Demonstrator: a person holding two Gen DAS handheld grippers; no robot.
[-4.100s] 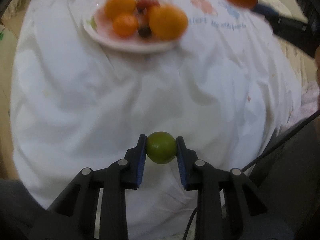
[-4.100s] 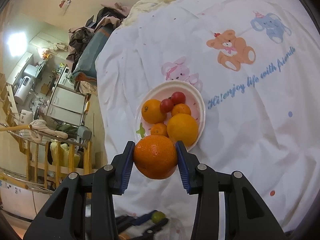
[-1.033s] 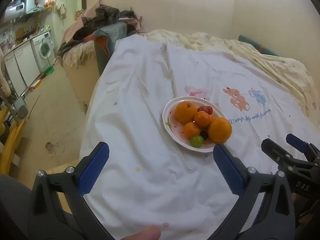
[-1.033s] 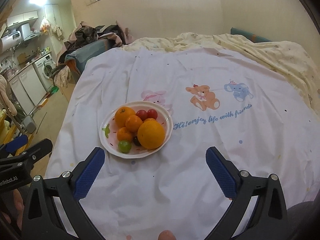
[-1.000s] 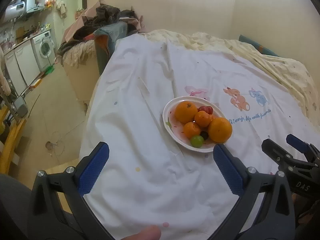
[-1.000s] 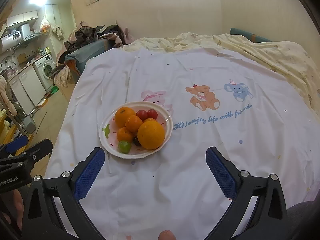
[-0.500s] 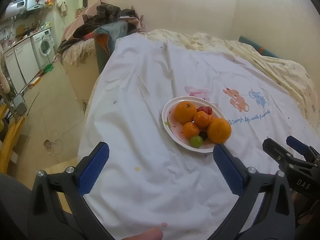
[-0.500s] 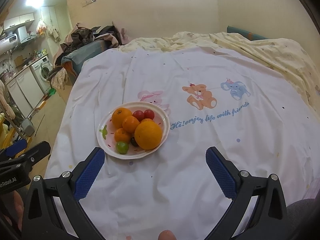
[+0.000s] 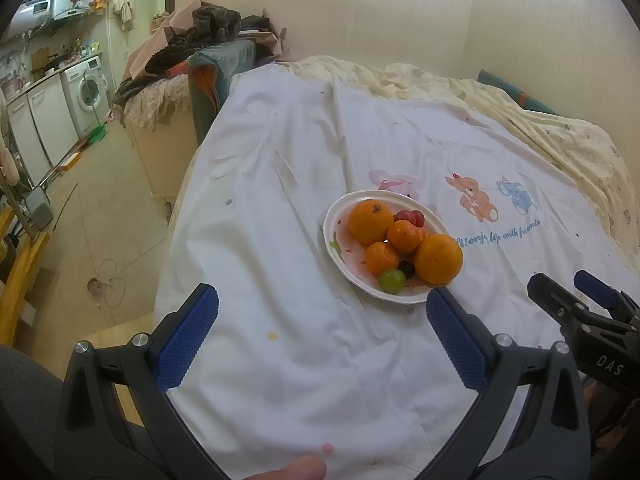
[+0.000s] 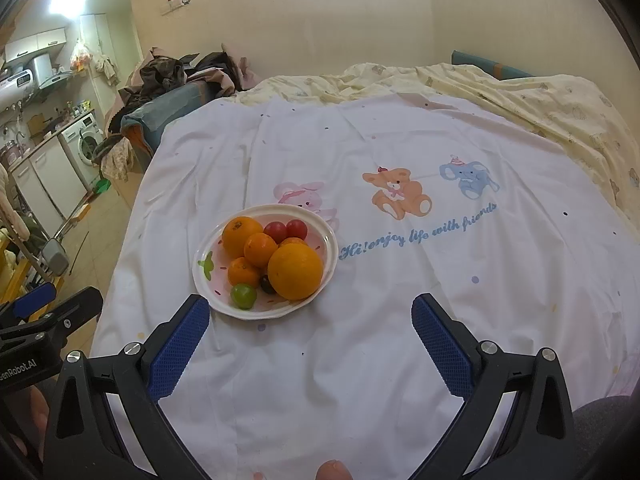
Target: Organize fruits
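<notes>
Right wrist, dark fruit (image 10: 267,283) half hidden behind orange (image 10: 295,271)

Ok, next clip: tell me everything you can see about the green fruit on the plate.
The green fruit is small, round, smooth and slightly glossy, pale green; whether it is a grape or a lime is unclear. It lies whole on the near side of the white plate, close to the rim. It sits beside a small orange behind it and a dark round fruit to its right. Whether it touches them cannot be told. Both grippers are open and well clear of it.
</notes>
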